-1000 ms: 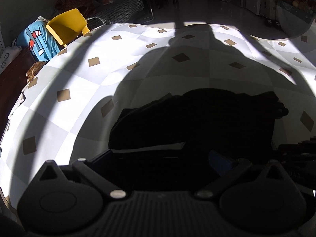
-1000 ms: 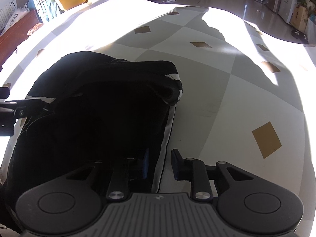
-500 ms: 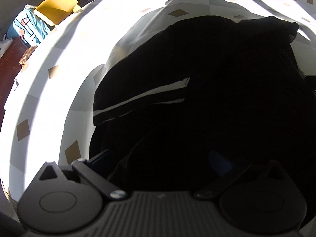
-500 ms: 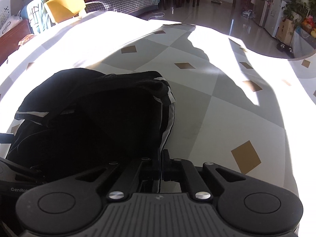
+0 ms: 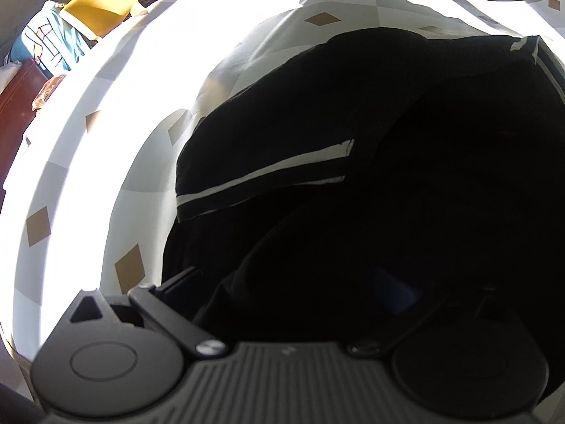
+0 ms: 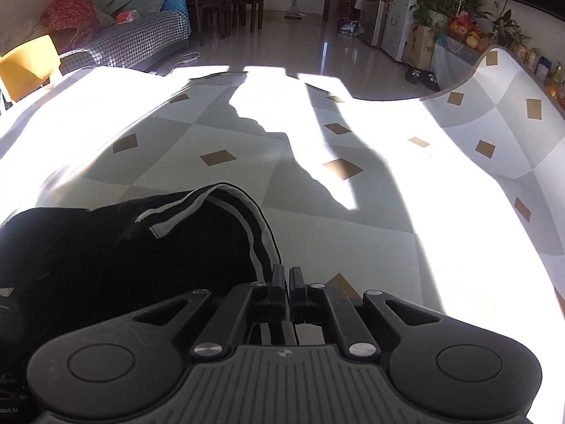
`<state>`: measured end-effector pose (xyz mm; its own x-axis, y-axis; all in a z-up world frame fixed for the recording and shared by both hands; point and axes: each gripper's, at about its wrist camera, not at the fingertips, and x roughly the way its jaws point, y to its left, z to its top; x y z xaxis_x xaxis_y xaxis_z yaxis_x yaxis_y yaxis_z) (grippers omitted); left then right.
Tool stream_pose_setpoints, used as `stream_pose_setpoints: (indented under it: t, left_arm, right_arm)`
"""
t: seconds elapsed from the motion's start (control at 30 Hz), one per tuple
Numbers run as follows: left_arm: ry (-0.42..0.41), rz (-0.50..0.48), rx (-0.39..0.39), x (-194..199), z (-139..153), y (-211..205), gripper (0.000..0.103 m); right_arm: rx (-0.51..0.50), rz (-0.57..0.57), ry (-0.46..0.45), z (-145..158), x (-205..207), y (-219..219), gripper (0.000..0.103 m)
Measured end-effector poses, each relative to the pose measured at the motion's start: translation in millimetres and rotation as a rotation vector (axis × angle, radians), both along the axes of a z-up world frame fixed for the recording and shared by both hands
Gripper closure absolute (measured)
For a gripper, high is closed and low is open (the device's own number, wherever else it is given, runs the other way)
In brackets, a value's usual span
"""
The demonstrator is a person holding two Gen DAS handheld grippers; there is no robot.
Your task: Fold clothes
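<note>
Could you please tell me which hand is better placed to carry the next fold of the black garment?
Probably the right: the right tongs, jaws opening, have the striped hem of the black garment between them. The left tongs stand open over its middle, gripping nothing.

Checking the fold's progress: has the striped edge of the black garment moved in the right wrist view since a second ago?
Yes. The striped edge has lifted off the checked tablecloth, pinched in the right claw.

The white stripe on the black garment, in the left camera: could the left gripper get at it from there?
Probably yes. The left gripper hangs open right over the black garment, and the white stripe lies uncovered just ahead of its fingers, with nothing between them.
</note>
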<state>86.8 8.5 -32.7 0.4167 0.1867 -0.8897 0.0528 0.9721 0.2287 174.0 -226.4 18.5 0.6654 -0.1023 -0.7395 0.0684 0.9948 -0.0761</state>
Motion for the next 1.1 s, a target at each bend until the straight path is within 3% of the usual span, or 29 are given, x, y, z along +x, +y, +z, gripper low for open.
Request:
stream_pose_setpoints:
  t: [0.1, 0.3, 0.53, 0.83, 1.1]
  left_arm:
    - [-0.001, -0.005, 0.001, -4.0, -0.2, 0.9, 0.000]
    - [-0.006, 0.006, -0.010, -10.2, -0.5, 4.2, 0.000]
    - [0.000, 0.053, -0.063, -15.3, 0.0, 14.4, 0.000]
    - [-0.035, -0.011, -0.003, -32.4, -0.5, 9.7, 0.000]
    - [-0.022, 0.003, -0.050, -47.0, 0.2, 23.1, 0.000]
  right_arm:
    - [0.005, 0.021, -0.009, 4.5, -3.4, 1.3, 0.085]
    - [0.068, 0.127, 0.080, -8.1, -7.8, 15.6, 0.077]
    - [0.073, 0.191, 0.140, -20.5, -13.6, 29.2, 0.070]
    - [0.069, 0.175, 0.205, -41.4, -11.7, 26.1, 0.067]
    - [0.032, 0.169, 0.226, -39.4, -15.0, 29.1, 0.067]
